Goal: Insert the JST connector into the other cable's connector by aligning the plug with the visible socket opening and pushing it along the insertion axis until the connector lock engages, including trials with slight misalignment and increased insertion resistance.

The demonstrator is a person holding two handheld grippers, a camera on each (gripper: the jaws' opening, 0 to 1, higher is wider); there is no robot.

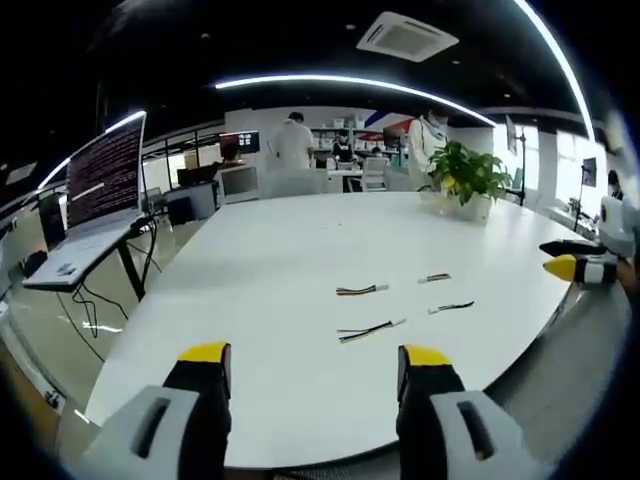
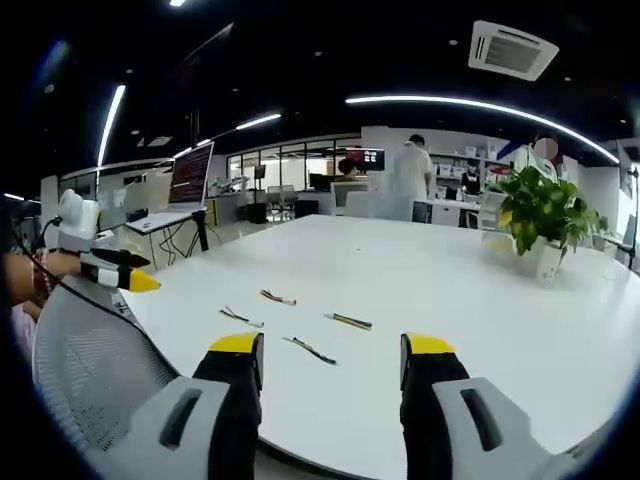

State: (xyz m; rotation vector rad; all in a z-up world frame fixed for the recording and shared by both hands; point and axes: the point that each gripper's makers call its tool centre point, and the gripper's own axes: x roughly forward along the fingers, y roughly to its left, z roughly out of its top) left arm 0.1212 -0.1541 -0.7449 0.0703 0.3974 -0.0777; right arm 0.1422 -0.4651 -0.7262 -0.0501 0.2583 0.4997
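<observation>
Several short cables with small connectors lie on the white table (image 1: 280, 270). In the left gripper view one cable (image 1: 361, 291) lies farthest left, another cable (image 1: 434, 278) behind it to the right, a third cable (image 1: 368, 331) nearest, and a dark one (image 1: 451, 307) to its right. My left gripper (image 1: 316, 365) is open, above the table's near edge, short of them. The right gripper (image 1: 575, 266) shows at the right edge. In the right gripper view the cables (image 2: 310, 349) (image 2: 350, 321) (image 2: 278, 297) (image 2: 241, 318) lie ahead of my open right gripper (image 2: 332, 360); the left gripper (image 2: 125, 274) shows at left.
A potted plant (image 1: 468, 178) stands at the table's far side. A laptop (image 1: 100, 190) sits on a stand to the left. A grey mesh chair back (image 2: 90, 370) is close by the table edge. People stand at desks in the background.
</observation>
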